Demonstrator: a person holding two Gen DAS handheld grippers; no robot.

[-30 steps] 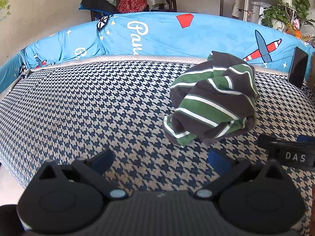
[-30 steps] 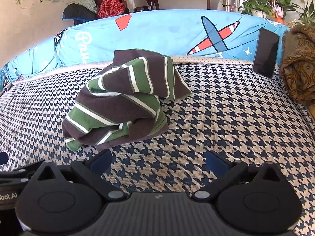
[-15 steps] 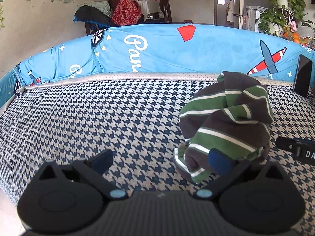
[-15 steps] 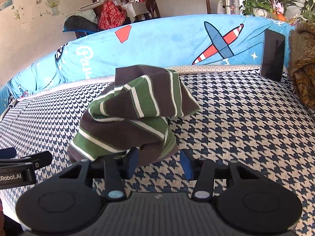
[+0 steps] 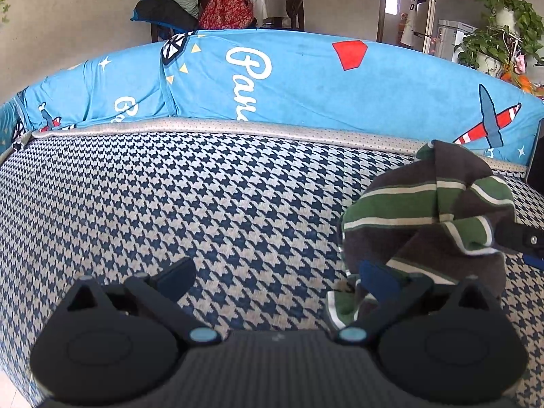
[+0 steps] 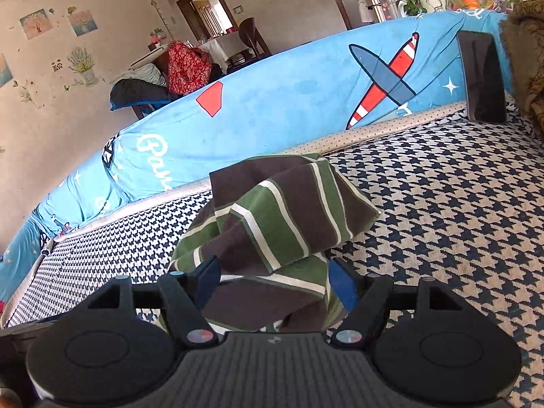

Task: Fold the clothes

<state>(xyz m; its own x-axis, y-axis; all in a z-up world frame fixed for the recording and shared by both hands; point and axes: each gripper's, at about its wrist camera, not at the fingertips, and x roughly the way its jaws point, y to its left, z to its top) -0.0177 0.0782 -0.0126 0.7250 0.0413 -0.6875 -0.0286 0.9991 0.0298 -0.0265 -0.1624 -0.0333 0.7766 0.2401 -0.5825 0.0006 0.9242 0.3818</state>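
Observation:
A crumpled shirt (image 6: 272,224) with green, brown and white stripes lies in a heap on the houndstooth sofa seat (image 6: 442,224). My right gripper (image 6: 275,280) has the near part of the heap between its fingers, and its jaws are opening. In the left wrist view the shirt (image 5: 428,214) sits at the right. My left gripper (image 5: 277,278) stands wide open beside it, with its right fingertip (image 5: 377,280) in front of the shirt's lower left edge. One finger of the right gripper (image 5: 523,238) reaches into the heap from the right.
A blue cover with aeroplanes and lettering (image 5: 306,81) drapes the sofa back behind the seat. A dark phone (image 6: 482,78) leans against it at the right, next to a brown patterned cloth (image 6: 527,61). Bare seat (image 5: 153,197) stretches to the left of the shirt.
My left gripper moved up to the shirt's left edge. My right gripper advanced onto the heap, narrowed, then widened again, and rolled so the view tilts.

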